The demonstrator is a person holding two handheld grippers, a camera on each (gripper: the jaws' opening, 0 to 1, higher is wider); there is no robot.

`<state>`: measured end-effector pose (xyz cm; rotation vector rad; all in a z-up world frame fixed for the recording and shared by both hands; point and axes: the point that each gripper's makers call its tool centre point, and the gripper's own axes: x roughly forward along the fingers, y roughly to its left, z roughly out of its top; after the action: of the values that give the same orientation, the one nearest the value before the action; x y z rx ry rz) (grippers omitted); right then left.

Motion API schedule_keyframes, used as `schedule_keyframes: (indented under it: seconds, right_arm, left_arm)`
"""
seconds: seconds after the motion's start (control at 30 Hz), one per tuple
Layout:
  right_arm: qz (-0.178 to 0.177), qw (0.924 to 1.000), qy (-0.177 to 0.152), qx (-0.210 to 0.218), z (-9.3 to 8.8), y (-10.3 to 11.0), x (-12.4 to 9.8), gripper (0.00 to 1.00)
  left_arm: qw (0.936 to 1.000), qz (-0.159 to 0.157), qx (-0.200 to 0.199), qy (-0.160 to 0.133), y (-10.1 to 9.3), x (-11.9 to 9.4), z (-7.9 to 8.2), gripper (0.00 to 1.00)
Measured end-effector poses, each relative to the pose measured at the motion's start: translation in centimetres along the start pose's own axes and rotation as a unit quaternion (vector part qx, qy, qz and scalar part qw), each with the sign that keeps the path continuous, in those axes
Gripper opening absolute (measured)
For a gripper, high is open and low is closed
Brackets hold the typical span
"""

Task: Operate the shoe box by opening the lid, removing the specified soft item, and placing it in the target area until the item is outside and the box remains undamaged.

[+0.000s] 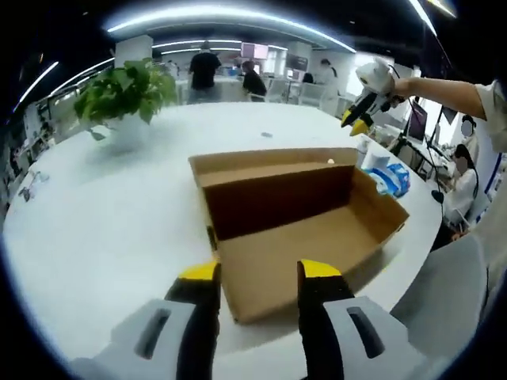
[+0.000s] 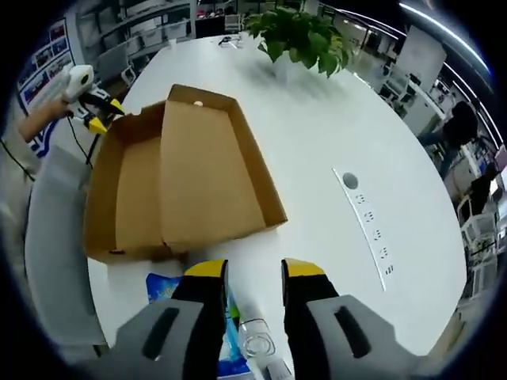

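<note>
**Cardboard box open, interior looks bare, both grippers empty**

Left gripper [image 1: 257, 277]: fingers spread, nothing between them, hovering just short of the near corner of the shoe box [image 1: 317, 237]. Right gripper [image 2: 255, 273]: fingers also spread and empty, above a blue packet [image 2: 158, 289] and a clear bottle [image 2: 257, 344] at the tabletop [image 2: 333, 150] edge.

Box sits on the white tabletop, lid [image 2: 214, 166] folded back flat. Inside is plain brown board; I can't see any soft item in it.

Handling call: thin corrugated board, light, will slide or crease if pinched hard. Steady it by a side wall, not the lid hinge. A soft item should be light and floppy; take it mid-body.

Beyond the box: potted plant [image 1: 127, 95]; further back, people at desks.
</note>
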<state>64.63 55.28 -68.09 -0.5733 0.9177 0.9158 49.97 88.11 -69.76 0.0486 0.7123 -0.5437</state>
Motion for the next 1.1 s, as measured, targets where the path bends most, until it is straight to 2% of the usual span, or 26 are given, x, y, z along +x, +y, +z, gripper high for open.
schedule_keyframes:
  seconds: [0.1, 0.3, 0.57, 0.63, 0.73, 0.87, 1.0, 1.1]
  right_arm:
    - [-0.008, 0.9996, -0.005, 0.028, 0.4, -0.2, 0.7, 0.24]
    - [-0.018, 0.9967, -0.009, 0.079, 1.1, -0.2, 2.4, 0.25]
    - [-0.029, 0.9912, -0.008, 0.129, 1.1, -0.3, 4.0, 0.25]
    - [-0.034, 0.9880, -0.010, 0.151, 1.1, -0.4, 4.2, 0.26]
    - [-0.038, 0.9786, -0.014, 0.202, 1.1, -0.4, 4.6, 0.27]
    - [-0.040, 0.9740, -0.013, 0.223, 1.1, -0.2, 5.0, 0.22]
    - [-0.044, 0.9685, -0.008, 0.245, 0.8, -0.1, 5.6, 0.23]
    - [-0.067, 0.9610, -0.008, 0.268, 0.4, -1.0, 6.2, 0.22]
  left_arm:
    - [0.9998, 0.014, -0.016, 0.001, 0.7, -0.2, -0.1, 0.26]
    - [0.9987, 0.035, -0.031, 0.018, 1.6, -0.2, -1.1, 0.23]
    - [0.9973, 0.044, -0.049, 0.030, 1.9, -0.2, -2.1, 0.15]
    - [0.9968, 0.046, -0.057, 0.031, 1.9, -0.3, -2.2, 0.13]
    - [0.9960, 0.051, -0.064, 0.036, 2.1, -0.4, -2.5, 0.08]
    - [0.9951, 0.049, -0.077, 0.036, 2.0, -0.4, -2.7, 0.04]
    - [0.9949, 0.049, -0.081, 0.034, 2.0, -0.3, -2.8, 0.04]
    - [0.9949, 0.050, -0.081, 0.032, 2.0, -0.3, -2.8, 0.04]
